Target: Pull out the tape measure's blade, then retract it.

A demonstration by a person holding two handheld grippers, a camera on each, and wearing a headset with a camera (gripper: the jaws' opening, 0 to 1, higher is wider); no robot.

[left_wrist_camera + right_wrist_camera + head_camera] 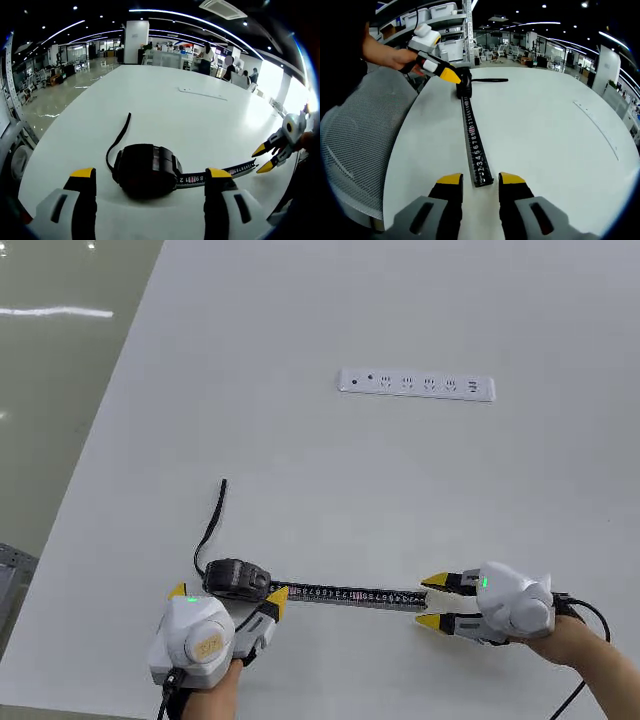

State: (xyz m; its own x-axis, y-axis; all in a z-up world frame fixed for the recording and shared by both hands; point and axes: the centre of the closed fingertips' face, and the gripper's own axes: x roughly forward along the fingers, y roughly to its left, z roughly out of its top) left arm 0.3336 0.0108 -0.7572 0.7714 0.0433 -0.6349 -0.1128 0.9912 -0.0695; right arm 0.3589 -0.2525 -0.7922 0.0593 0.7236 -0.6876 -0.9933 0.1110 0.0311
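Spanning whole head view: white desk (pixel 300 440). Lying upper right of centre: white power strip (pixel 416 385). Sitting at lower left: black tape measure (pixel 236 578), strap (pixel 212 520) trailing upward, blade (pixel 350 595) stretching rightward, flat on desk. Straddling tape measure, fingers released: left gripper (pixel 228 592). Flanking blade tip at lower right, fingers spread, not pinching: right gripper (pixel 432 601).

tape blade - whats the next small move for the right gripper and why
Probably close the right gripper on the blade end: its jaws stand open either side of that end, holding nothing. The blade already lies drawn out flat from the case, which sits between the open jaws of the left gripper.
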